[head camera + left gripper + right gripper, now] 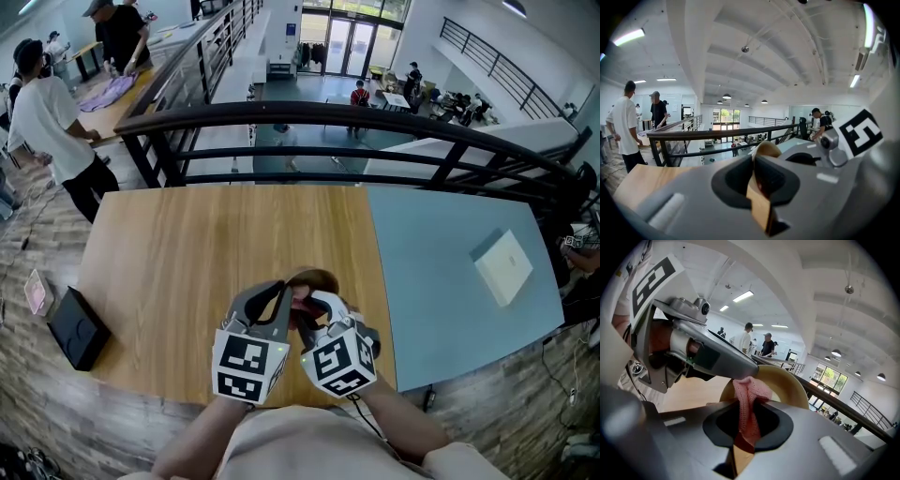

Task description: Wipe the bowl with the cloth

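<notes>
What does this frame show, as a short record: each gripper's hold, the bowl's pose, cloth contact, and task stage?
left gripper: shut on the rim of the bowl
right gripper: shut on the pink cloth
bowl pose: tipped on edge, opening toward the right gripper, over the wooden table
cloth contact: lies against the bowl's inside
task stage: wiping appears under way

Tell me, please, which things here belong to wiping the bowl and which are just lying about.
Part of the job:
- bowl, gripped at its rim by the left gripper
- pink cloth, clamped in the right gripper

Lying about:
- black box by the wooden table's left edge
- white box on the blue-grey tabletop
</notes>
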The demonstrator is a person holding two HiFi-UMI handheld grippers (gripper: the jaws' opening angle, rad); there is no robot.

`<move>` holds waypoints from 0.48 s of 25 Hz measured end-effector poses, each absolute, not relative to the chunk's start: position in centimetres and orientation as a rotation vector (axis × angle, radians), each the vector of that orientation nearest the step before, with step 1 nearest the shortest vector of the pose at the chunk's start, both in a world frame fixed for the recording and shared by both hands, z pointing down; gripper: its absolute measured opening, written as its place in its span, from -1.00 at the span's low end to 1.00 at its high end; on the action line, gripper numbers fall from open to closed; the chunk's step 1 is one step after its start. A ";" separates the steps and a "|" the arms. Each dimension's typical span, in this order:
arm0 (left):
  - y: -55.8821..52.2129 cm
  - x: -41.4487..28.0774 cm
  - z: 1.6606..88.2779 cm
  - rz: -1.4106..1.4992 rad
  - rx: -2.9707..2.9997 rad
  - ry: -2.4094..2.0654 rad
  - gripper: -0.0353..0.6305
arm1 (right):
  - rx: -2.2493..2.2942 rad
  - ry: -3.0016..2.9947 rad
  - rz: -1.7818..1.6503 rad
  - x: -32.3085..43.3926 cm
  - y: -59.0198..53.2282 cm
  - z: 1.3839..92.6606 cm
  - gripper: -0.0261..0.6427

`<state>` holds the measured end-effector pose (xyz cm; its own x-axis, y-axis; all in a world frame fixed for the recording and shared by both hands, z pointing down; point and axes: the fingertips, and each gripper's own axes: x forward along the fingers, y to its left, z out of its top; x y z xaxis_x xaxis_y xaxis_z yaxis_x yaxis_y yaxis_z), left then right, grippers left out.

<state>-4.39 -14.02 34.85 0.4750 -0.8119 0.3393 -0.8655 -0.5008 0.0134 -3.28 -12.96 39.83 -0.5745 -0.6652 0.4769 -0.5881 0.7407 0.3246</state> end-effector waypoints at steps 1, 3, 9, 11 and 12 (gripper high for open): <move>-13.9 -4.3 34.9 0.443 2.538 -1.460 -0.84 | 0.930 -2.361 -0.181 -3.6 -12.9 39.6 -0.81; -13.6 -4.2 35.0 0.462 2.544 -1.465 -0.84 | 0.915 -2.370 -0.204 -4.0 -12.9 39.1 -0.81; -12.9 -4.5 34.7 0.483 2.557 -1.491 -0.85 | 0.934 -2.372 -0.254 -4.3 -12.9 37.9 -0.81; -12.6 -4.6 34.6 0.489 2.565 -1.492 -0.85 | 0.956 -2.366 -0.272 -4.2 -12.8 37.8 -0.81; -12.5 -4.5 34.6 0.491 2.569 -1.493 -0.85 | 0.967 -2.362 -0.284 -4.1 -12.8 37.7 -0.81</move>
